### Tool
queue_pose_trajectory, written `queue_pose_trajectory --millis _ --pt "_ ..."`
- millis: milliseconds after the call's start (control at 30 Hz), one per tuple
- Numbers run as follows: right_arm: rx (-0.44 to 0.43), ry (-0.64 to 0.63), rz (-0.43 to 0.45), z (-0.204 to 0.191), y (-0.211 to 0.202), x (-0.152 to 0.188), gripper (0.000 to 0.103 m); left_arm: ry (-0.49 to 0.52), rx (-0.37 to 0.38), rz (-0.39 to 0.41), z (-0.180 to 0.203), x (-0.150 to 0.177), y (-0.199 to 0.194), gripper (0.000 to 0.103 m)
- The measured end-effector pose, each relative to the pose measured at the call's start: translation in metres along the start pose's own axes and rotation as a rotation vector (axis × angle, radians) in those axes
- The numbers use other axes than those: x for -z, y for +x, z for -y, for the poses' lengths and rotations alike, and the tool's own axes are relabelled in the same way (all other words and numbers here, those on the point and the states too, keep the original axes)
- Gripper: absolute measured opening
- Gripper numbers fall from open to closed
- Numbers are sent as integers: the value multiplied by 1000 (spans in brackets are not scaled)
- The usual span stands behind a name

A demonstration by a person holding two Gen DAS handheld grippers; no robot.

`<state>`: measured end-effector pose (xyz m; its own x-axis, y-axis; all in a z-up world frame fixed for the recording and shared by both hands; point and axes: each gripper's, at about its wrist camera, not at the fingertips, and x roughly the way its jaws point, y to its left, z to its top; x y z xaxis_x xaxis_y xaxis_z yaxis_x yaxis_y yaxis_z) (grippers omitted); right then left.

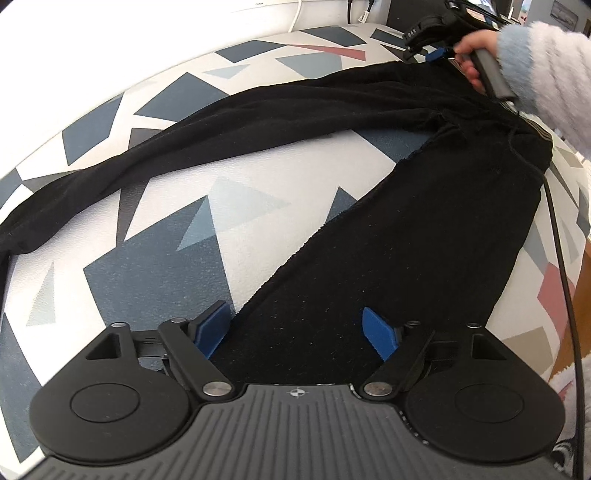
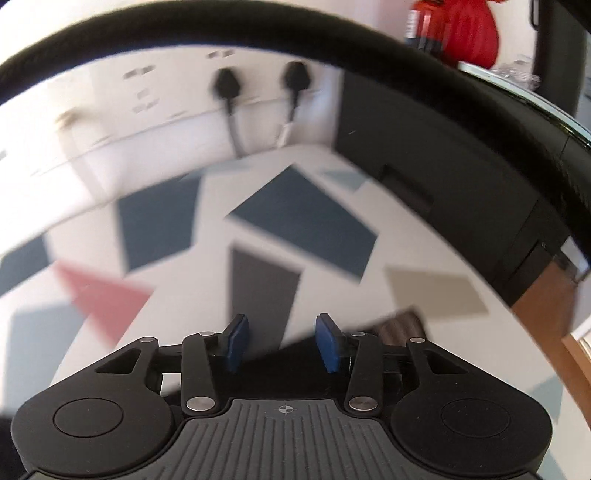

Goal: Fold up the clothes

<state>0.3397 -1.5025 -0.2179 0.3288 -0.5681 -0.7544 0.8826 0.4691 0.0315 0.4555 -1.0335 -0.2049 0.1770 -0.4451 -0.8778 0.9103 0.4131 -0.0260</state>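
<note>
Black trousers lie spread on the patterned table, with one leg running to the far left and the other coming toward my left gripper. My left gripper is open, its blue fingers straddling the near leg's end just above the cloth. A hand in a fluffy grey sleeve holds my right gripper at the waist end, far right. In the blurred right wrist view my right gripper stands open over the table, and an edge of the black trousers shows low between its fingers.
A black cable trails along the table's right edge. Another thick black cable arcs across the top of the right wrist view. Wall plugs and a dark cabinet stand behind the table, with a red bag above them.
</note>
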Motion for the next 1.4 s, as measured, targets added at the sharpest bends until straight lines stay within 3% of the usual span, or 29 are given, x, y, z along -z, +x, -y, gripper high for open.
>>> queue_pose_trajectory --millis 133,233,267,300,367,500,567,600,667,700,1000,1067,1133,1200,1300,1400 --pt "3 102 -24 18 14 -17 37 -1 1 8 3 2 1 86" --pt "-114 94 -3 24 -14 -7 38 -14 3 16 2 3 1 86" --pt "-156 72 9 25 -25 -3 45 -21 4 18 2 3 1 86" --pt "-186 41 -16 23 -32 3 53 -27 4 20 2 3 1 86" --pt "-246 4 -92 17 -42 14 54 -34 3 22 3 2 1 86" --pt "-324 113 -191 6 -44 25 51 -25 -5 20 6 2 1 88" --pt "-337 149 -237 -3 -38 25 48 -17 -12 19 8 2 1 88" --pt "-333 159 -263 -8 -34 24 40 -15 -14 19 8 3 1 88" --pt "-310 169 -289 -22 -32 23 23 -18 -15 24 9 4 1 88" --pt "-290 169 -287 -29 -35 24 3 -20 -15 27 9 4 1 88" --pt "-230 249 -138 -29 -12 11 1 -24 -22 44 13 8 1 91" --pt "-230 217 -106 -35 -20 10 9 -29 -16 44 11 8 0 91" --pt "-229 185 -73 -42 -28 10 39 -55 -17 44 5 8 -3 90" --pt "-228 153 -41 -49 -35 9 47 -113 -32 50 -6 11 -8 90" --pt "-280 -61 -16 -80 -68 36 59 -207 -78 93 -31 17 -23 90" --pt "-301 -223 -19 -113 -79 68 61 -295 -164 139 -60 22 -37 90"
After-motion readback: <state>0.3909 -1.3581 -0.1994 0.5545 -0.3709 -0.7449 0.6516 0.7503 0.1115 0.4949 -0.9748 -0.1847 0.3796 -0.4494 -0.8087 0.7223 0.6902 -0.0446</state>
